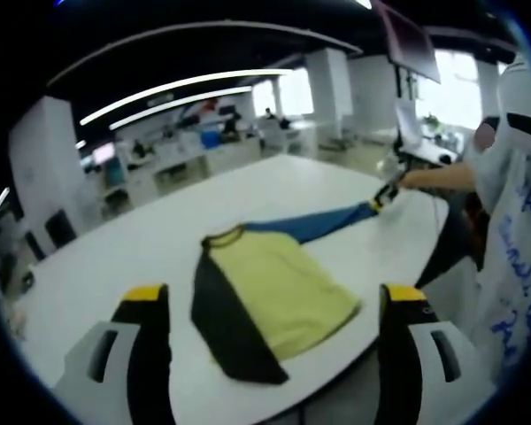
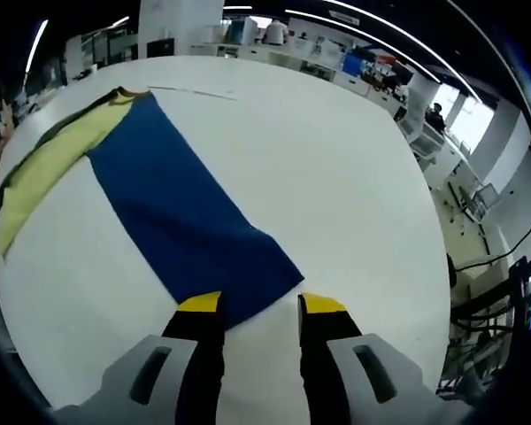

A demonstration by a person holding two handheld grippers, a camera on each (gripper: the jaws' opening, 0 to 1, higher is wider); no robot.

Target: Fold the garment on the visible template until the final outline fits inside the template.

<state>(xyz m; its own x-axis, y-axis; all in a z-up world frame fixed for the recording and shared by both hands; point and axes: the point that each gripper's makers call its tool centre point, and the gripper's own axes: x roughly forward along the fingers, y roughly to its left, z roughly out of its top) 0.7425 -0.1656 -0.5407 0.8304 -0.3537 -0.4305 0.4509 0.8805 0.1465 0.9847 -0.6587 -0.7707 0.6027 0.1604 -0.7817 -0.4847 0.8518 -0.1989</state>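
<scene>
Your shirt (image 1: 270, 297) is lying flat on the white table (image 1: 159, 239), its yellow body near the table's near edge. Its blue sleeve (image 2: 190, 221) is stretching out long and straight toward the far right edge.

In the left gripper view, your left gripper (image 1: 274, 305) is hovering open above the near edge, holding nothing, and your right gripper (image 1: 385, 197) is showing small at the sleeve's far tip.

In the right gripper view, your right gripper (image 2: 252, 308) is pinching the cuff end of the sleeve between its jaws.
</scene>
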